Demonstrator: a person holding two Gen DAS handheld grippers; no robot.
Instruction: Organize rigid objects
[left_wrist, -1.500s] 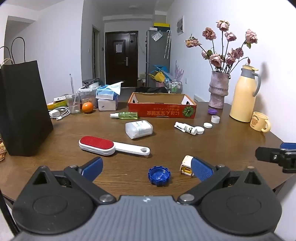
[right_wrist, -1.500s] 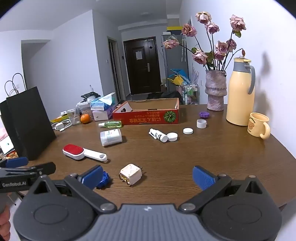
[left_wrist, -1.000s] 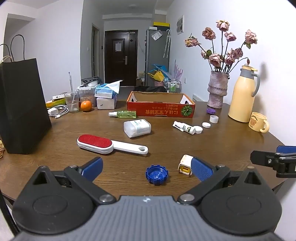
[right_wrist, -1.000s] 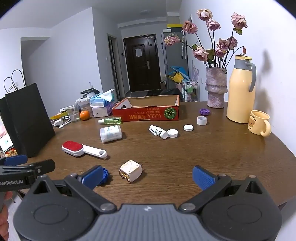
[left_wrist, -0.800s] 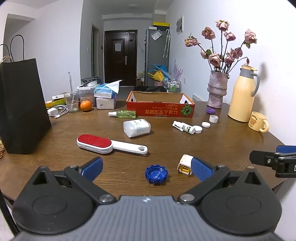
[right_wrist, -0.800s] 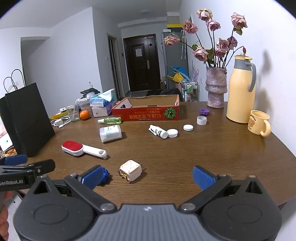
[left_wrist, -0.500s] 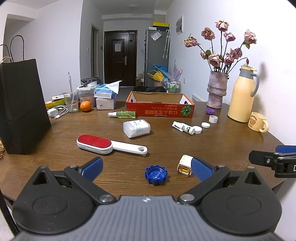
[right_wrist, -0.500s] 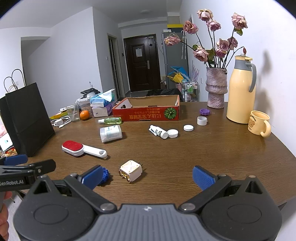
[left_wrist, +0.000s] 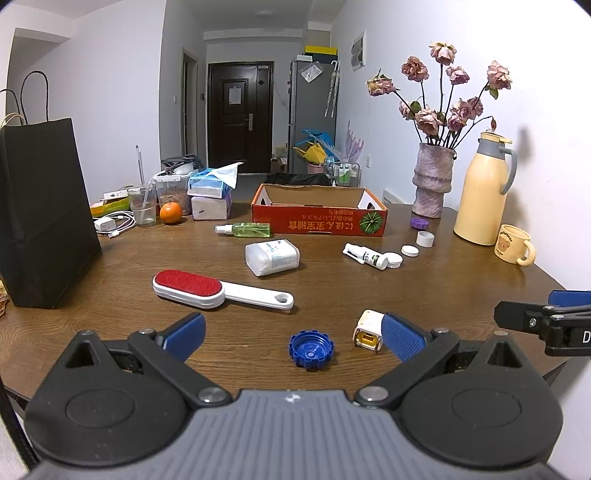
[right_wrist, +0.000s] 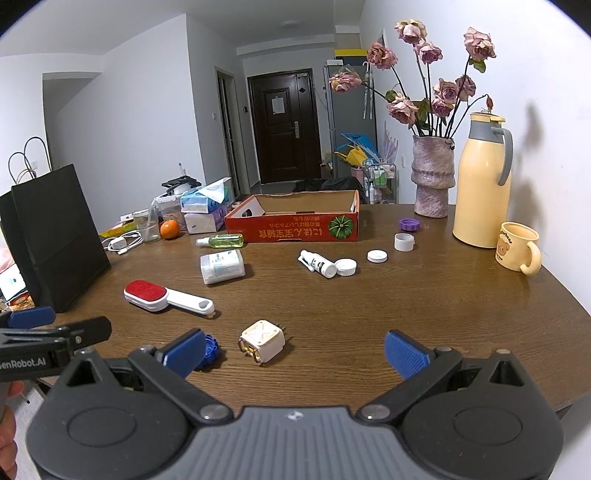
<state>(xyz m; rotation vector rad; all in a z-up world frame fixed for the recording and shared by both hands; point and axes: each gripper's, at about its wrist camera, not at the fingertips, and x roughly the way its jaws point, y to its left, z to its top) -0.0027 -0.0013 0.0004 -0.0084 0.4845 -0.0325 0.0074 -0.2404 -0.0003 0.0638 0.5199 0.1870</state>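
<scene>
A red cardboard box (left_wrist: 319, 218) stands open at the back of the brown table; it also shows in the right wrist view (right_wrist: 295, 221). Loose on the table lie a blue cap (left_wrist: 311, 349), a white charger plug (right_wrist: 261, 346), a red-and-white lint brush (left_wrist: 214, 290), a white container (left_wrist: 272, 257), a green spray bottle (left_wrist: 245, 229), a small white tube (right_wrist: 318, 264) and several caps (right_wrist: 376, 255). My left gripper (left_wrist: 291, 334) is open above the near edge, the blue cap between its fingers. My right gripper (right_wrist: 293, 349) is open, the plug between its fingers.
A black paper bag (left_wrist: 40, 218) stands at the left. A vase of dried roses (right_wrist: 433, 177), a yellow thermos (right_wrist: 482, 184) and a yellow mug (right_wrist: 517, 247) stand at the right. Tissue boxes (left_wrist: 210, 192), a glass, an orange (left_wrist: 170, 213) and cables sit at the back left.
Both grippers have drawn back slightly from the table; the objects look a little farther away. Nothing on the table has moved.
</scene>
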